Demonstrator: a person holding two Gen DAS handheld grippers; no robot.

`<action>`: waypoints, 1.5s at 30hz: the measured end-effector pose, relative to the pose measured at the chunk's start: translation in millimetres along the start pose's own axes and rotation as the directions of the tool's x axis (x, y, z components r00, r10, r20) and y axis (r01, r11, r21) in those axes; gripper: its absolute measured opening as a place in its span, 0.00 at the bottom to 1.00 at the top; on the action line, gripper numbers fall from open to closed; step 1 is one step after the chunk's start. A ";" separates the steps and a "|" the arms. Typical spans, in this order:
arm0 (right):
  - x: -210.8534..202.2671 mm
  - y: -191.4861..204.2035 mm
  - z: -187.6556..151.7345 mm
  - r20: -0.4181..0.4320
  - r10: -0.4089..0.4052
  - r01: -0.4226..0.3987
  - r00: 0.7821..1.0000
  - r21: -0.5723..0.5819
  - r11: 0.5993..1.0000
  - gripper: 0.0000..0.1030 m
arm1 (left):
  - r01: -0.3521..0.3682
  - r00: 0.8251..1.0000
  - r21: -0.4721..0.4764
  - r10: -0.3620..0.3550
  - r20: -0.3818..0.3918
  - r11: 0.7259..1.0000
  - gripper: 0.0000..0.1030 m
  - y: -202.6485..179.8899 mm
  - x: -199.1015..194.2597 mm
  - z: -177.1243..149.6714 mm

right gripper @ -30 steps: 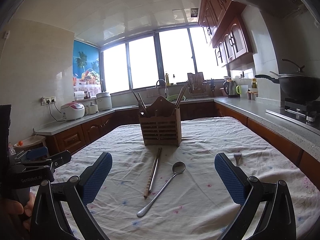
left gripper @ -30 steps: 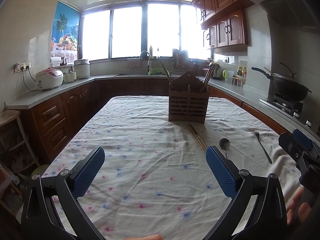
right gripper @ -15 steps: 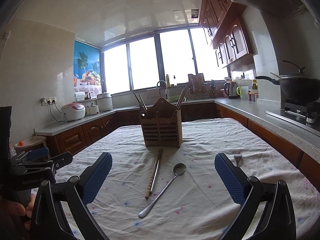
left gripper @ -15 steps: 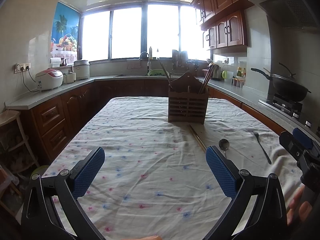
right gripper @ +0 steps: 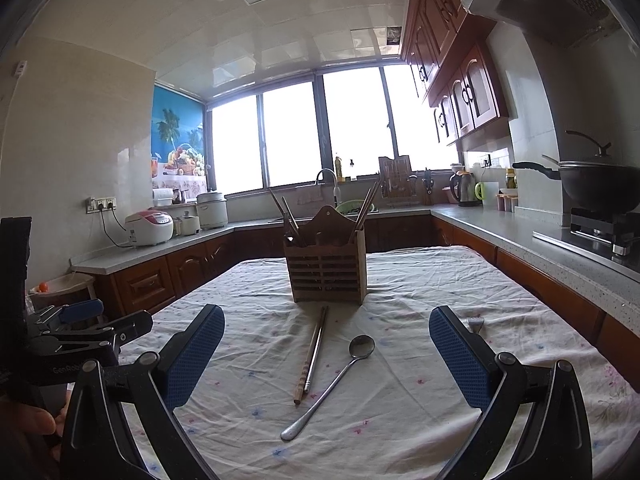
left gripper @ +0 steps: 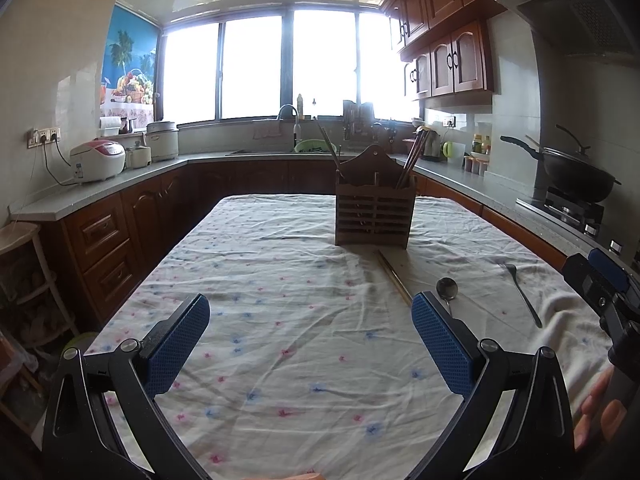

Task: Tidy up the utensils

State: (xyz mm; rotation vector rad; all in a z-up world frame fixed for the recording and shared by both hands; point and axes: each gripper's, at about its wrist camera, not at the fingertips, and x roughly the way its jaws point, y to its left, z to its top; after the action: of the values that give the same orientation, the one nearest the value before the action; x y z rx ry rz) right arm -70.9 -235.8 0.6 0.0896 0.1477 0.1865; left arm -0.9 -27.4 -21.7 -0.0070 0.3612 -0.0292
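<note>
Chopsticks (right gripper: 313, 354), spoon (right gripper: 336, 380) and fork (left gripper: 520, 294) lie ahead of my right claw (right gripper: 326, 360); both claws spread empty; holder (right gripper: 326, 268) beyond already has some.

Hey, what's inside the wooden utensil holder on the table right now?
The wooden utensil holder has chopsticks sticking out on one side and a few utensil handles on the other. Their lower ends are hidden behind its slatted wall, so exact types and count are unclear.
</note>
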 end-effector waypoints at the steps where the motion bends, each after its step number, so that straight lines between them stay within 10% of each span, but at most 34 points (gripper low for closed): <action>1: 0.0 0.1 -0.2 -0.001 0.001 -0.001 1.000 0.000 1.000 1.00 | -0.001 1.000 0.001 0.001 0.001 1.000 1.00 -0.1 0.0 0.1; 45: 1.0 2.3 -0.2 0.000 0.004 -0.004 1.000 0.004 1.000 1.00 | 0.005 1.000 0.015 -0.005 0.009 1.000 1.00 -7.1 0.9 2.0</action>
State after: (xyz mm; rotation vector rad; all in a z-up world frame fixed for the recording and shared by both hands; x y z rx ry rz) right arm -70.4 -233.4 0.5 0.0934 0.1482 0.1899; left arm 0.4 -34.6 -20.0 0.0068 0.3514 -0.0365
